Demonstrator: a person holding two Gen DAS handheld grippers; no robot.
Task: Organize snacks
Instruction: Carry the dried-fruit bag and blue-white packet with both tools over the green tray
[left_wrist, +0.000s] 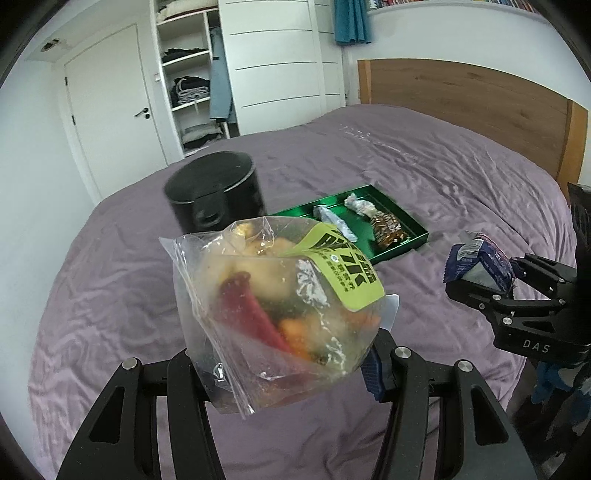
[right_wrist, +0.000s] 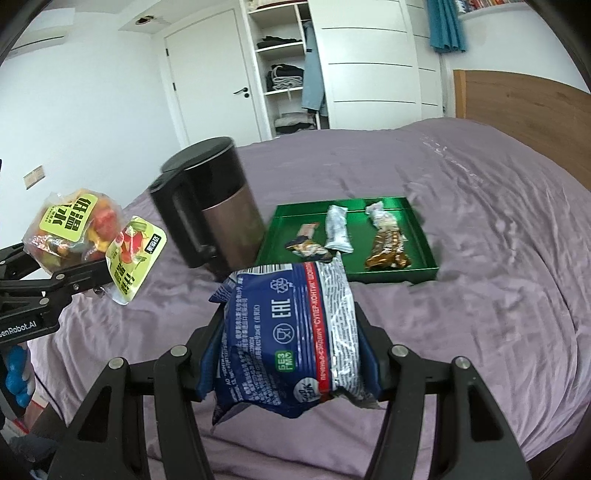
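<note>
My left gripper (left_wrist: 291, 363) is shut on a clear bag of colourful candy with a lime-green label (left_wrist: 280, 295) and holds it above the bed; it also shows in the right wrist view (right_wrist: 85, 236). My right gripper (right_wrist: 291, 354) is shut on a blue and silver snack packet (right_wrist: 291, 332), also held above the bed; the packet shows in the left wrist view (left_wrist: 480, 264). A green tray (right_wrist: 421, 236) lies on the bed beyond both grippers. It holds three wrapped snacks: a small bar (right_wrist: 306, 245), a white one (right_wrist: 338, 229) and a brown one (right_wrist: 388, 243).
A dark cylindrical bin with a lid (right_wrist: 214, 206) stands on the purple bedspread (right_wrist: 498, 314) just left of the tray. A wooden headboard (left_wrist: 472, 107) is at the far right. A white door and open wardrobe shelves (right_wrist: 284, 66) stand behind the bed.
</note>
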